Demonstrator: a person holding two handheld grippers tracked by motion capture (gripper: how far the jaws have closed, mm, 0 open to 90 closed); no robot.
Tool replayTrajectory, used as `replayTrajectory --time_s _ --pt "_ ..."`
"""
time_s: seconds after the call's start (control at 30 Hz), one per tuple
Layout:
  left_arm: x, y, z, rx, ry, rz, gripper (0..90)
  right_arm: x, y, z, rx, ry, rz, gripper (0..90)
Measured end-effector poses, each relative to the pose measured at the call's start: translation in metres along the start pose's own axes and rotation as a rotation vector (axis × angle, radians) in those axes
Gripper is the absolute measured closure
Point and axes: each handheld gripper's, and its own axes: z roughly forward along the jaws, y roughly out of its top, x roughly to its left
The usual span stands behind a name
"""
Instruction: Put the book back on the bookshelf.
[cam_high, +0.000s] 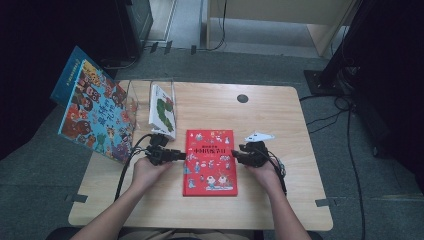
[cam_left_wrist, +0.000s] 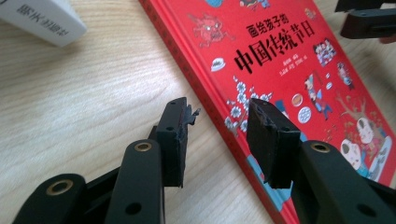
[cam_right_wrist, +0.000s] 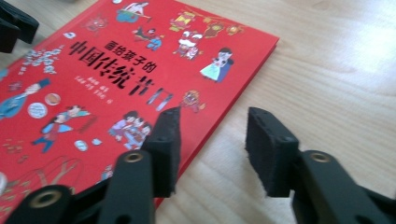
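Note:
A red picture book (cam_high: 210, 162) lies flat and closed in the middle of the wooden table (cam_high: 280, 115). My left gripper (cam_high: 182, 156) sits at the book's left edge with its jaws apart. In the left gripper view the red book (cam_left_wrist: 280, 60) has its spine edge in the gap of the left gripper (cam_left_wrist: 219, 109), with no pad pressing on it. My right gripper (cam_high: 235, 155) stands open at the book's right edge. In the right gripper view the right gripper (cam_right_wrist: 212, 116) straddles the edge of the red book (cam_right_wrist: 93, 79), one jaw over the cover and one over bare wood.
A white book with a green caterpillar (cam_high: 162, 110) stands in a clear holder at the back left; its corner (cam_left_wrist: 42, 18) shows near the left gripper. A large colourful book (cam_high: 95, 112) leans off the table's left side. A cable hole (cam_high: 242, 98) sits at the far edge.

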Motion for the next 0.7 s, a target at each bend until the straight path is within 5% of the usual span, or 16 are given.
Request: replayTrajectory --time_s 0.17,0.33,0.7 --pt "-0.002 -0.004 0.001 0.002 0.007 0.019 59.6 0.001 -0.001 -0.005 0.015 0.013 0.018 44.7" --pt "-0.003 -0.013 0.001 -0.049 0.013 0.042 59.9 0.004 -0.004 -0.008 0.013 0.004 0.008 42.0" --pt "-0.004 -0.015 0.0 -0.055 0.005 0.055 56.1 0.011 -0.005 -0.008 0.015 0.014 0.015 43.2"
